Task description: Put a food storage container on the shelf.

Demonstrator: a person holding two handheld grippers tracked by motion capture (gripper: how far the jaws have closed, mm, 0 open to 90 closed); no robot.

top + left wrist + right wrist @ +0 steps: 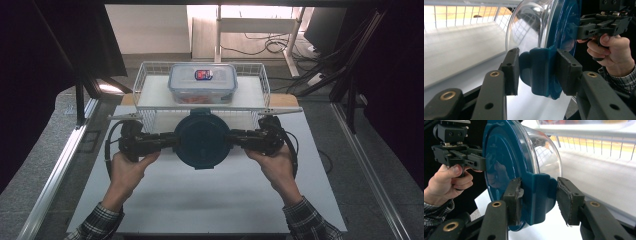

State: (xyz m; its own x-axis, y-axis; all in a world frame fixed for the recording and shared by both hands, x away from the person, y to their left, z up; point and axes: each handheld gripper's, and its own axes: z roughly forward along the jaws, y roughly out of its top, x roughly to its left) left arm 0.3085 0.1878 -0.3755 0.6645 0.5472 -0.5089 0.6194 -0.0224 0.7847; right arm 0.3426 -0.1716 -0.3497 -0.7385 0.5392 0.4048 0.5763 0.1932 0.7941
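A round blue-lidded container [202, 140] hangs above the white surface [200, 200], held between the two claws just in front of the near edge of a white wire basket [145, 75]. The left claw [170, 141] is clamped on the blue latch tab [540, 72] at the container's left side, one pad on each face of it. The right claw [235, 137] grips the matching tab [537, 197] at the right side (its pads look worn). Inside the basket, farther back, sits a clear rectangular box [202, 82] with a latched lid.
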